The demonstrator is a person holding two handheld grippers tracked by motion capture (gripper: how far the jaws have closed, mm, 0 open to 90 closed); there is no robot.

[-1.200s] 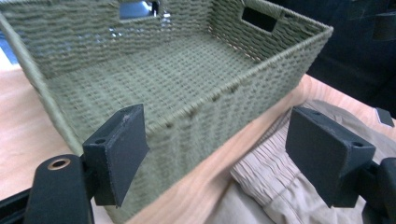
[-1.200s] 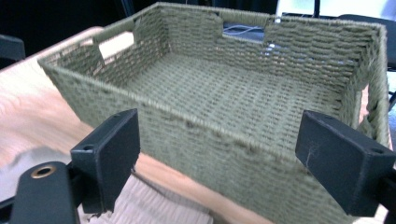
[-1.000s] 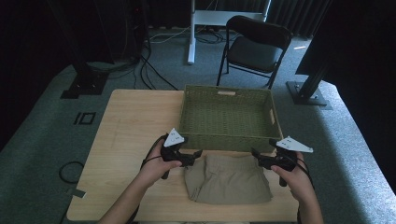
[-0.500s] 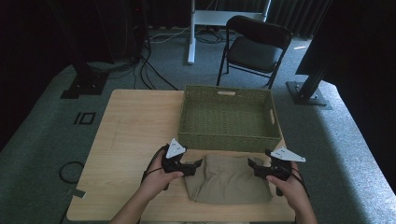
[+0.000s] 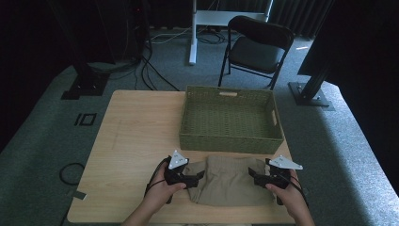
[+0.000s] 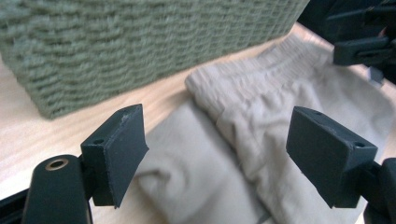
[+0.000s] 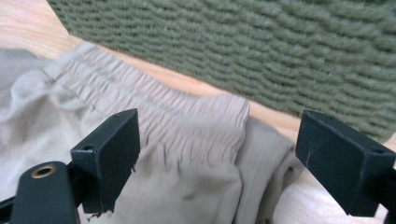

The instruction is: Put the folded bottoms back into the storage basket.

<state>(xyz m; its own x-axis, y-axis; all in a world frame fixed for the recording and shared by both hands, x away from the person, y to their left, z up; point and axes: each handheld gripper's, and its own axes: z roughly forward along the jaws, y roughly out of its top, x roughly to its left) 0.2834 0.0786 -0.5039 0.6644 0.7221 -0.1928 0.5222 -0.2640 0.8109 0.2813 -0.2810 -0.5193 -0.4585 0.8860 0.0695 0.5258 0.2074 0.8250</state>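
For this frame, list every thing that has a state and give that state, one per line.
Left gripper: jaws open, at the garment's left edge, not gripping.
Right gripper: jaws open, at the garment's right edge, not gripping.
Khaki garment: folded, lying flat on the table in front of the basket.
Green woven basket: upright, empty.
Folding chair: unfolded, unoccupied.

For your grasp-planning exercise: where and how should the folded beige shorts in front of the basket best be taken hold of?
Probably grip the folded beige shorts at their two short side edges, one gripper from each side, fingers sliding level along the table. The stacked layers end there, so each open gripper, left and right, can pinch the whole fold. The green woven basket blocks the far side.
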